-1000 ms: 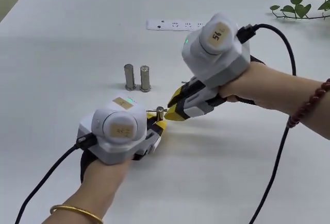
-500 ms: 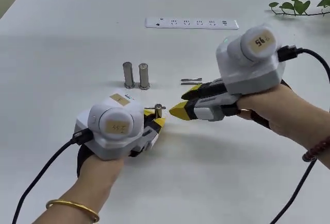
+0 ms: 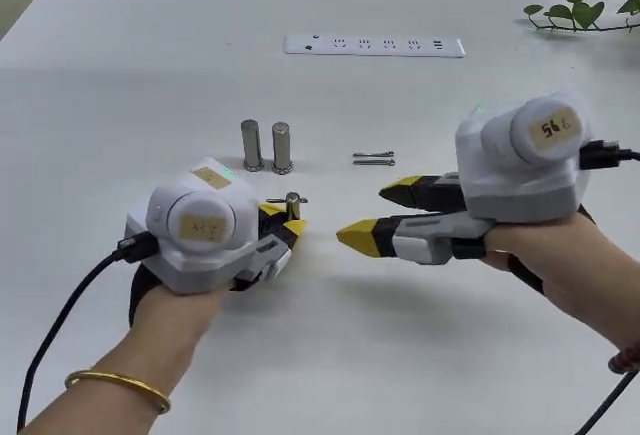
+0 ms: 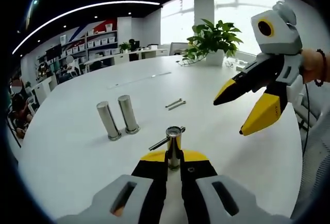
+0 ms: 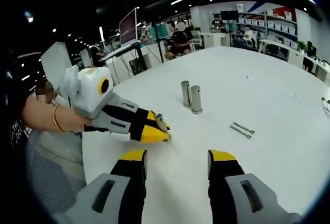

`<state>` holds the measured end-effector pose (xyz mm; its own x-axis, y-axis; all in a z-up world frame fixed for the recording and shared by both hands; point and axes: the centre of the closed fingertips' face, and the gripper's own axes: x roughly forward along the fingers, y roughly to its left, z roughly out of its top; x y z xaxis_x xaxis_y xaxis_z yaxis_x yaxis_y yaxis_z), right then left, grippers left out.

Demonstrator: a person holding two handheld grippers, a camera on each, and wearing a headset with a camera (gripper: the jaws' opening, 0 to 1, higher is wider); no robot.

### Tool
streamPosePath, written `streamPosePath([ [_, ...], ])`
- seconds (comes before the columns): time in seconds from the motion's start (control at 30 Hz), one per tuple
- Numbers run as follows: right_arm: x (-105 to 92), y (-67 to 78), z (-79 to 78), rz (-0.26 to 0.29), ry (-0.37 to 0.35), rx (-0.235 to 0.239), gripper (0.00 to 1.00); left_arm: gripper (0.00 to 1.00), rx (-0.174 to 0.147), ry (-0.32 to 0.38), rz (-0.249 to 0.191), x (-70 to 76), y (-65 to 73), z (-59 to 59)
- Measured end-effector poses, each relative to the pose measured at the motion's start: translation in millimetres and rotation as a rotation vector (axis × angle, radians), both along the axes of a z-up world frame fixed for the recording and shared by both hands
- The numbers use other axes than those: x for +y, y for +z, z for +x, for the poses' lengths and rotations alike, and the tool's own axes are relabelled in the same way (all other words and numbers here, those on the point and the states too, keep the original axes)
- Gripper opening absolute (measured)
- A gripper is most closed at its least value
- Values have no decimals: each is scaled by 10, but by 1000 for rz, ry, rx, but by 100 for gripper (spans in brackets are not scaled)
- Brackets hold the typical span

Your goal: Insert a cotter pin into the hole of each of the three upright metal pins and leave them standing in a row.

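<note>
Left tool (image 4: 174,158) clamps an upright metal pin (image 4: 174,140), cotter pin (image 4: 158,143) crosswise; right tool (image 5: 178,155) apart

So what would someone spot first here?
Probably the two white grippers with yellow tips: the left gripper pinches a small metal pin with a cotter pin through its top, and the right gripper gapes open facing it. Behind them two more metal pins stand side by side, with two loose cotter pins lying nearby on the white table.
</note>
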<state>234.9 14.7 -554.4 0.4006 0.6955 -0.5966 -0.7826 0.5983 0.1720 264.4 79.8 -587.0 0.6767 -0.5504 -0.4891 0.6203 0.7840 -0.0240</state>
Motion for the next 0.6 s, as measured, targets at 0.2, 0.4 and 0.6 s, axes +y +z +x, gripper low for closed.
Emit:
streamPosePath([
  [0.2, -37, -87, -101, 9, -32, 30, 44, 6, -2, 0, 19, 133, -5, 65],
  [0.4, -60, -113, -124, 20, -54, 47, 44, 6, -3, 3, 33, 239, -14, 143],
  [0.6, -76, -133, -136, 27, -65, 56, 44, 6, -10, 4, 27, 285, 18, 233],
])
